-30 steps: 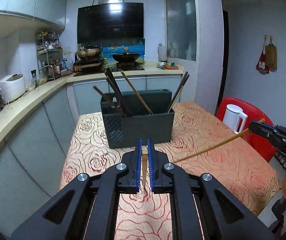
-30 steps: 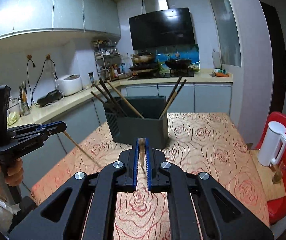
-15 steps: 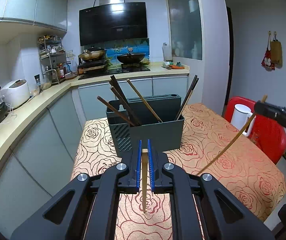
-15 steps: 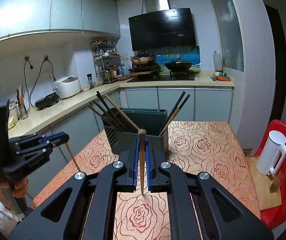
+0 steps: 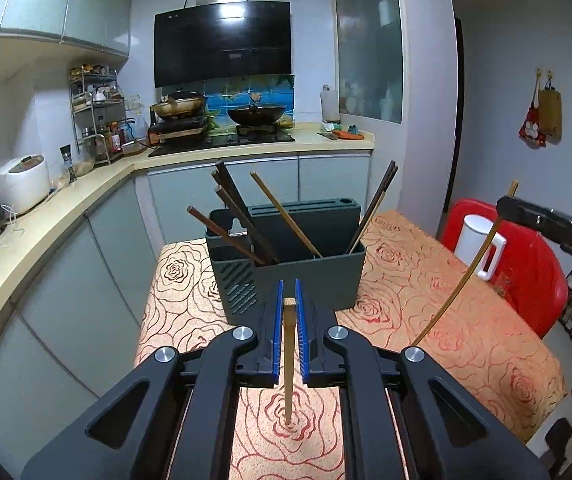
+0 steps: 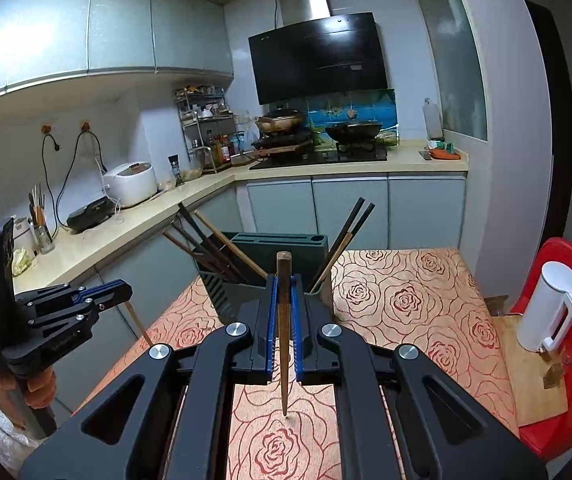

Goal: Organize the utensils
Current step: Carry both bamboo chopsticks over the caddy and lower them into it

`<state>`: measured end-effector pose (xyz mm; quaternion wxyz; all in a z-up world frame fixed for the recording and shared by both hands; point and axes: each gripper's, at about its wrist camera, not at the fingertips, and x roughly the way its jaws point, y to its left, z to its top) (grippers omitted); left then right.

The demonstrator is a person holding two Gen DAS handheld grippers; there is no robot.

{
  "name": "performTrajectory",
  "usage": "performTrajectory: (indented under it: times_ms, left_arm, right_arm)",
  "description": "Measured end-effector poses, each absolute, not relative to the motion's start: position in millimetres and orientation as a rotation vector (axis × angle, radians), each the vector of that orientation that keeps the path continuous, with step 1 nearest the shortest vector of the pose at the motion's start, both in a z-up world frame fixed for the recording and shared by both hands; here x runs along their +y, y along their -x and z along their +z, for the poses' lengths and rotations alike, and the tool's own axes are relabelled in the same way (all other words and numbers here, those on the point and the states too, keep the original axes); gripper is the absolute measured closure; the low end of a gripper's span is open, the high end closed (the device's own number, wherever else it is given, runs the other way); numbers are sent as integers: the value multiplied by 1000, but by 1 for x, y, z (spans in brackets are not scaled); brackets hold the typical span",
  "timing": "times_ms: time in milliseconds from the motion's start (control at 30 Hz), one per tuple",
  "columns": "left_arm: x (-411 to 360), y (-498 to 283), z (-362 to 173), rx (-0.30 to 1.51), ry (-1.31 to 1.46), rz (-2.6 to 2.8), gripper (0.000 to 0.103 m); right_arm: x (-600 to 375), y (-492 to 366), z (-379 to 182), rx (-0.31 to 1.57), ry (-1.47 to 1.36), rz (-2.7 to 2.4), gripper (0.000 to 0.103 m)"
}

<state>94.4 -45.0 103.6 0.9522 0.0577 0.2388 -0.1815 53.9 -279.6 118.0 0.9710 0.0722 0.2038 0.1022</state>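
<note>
A dark grey utensil holder (image 5: 310, 280) stands on the rose-patterned table with several chopsticks leaning in it. My left gripper (image 5: 288, 292) is shut on a pale wooden chopstick (image 5: 288, 360) that hangs upright, its tip just above the cloth in front of the holder. My right gripper (image 6: 283, 284) is shut on a darker brown chopstick (image 6: 284, 344), also upright with its point down. The holder (image 6: 242, 248) shows behind it. Each view catches the other gripper: the right gripper (image 5: 504, 204) at the right with its chopstick slanting down, the left gripper (image 6: 124, 290) at the left.
The table's rose cloth (image 5: 426, 300) runs to a red chair (image 5: 526, 264) with a white kettle (image 6: 546, 308) and a wooden board (image 6: 526, 364). A kitchen counter (image 5: 46, 220) with a rice cooker runs along the left. A person's hands grip both handles.
Both grippers have risen with their chopsticks. The chopsticks, first slanting low over the cloth, now hang steeper with their tips off the table. Both grips stay shut.
</note>
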Motion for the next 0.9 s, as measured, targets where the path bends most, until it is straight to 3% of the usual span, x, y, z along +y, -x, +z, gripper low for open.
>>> performTrajectory:
  times_ms: [900]
  left_arm:
    - [-85,-153,164,434,-82,-458,97]
  right_arm:
    - [-293,-109,141,394,-142,178,96]
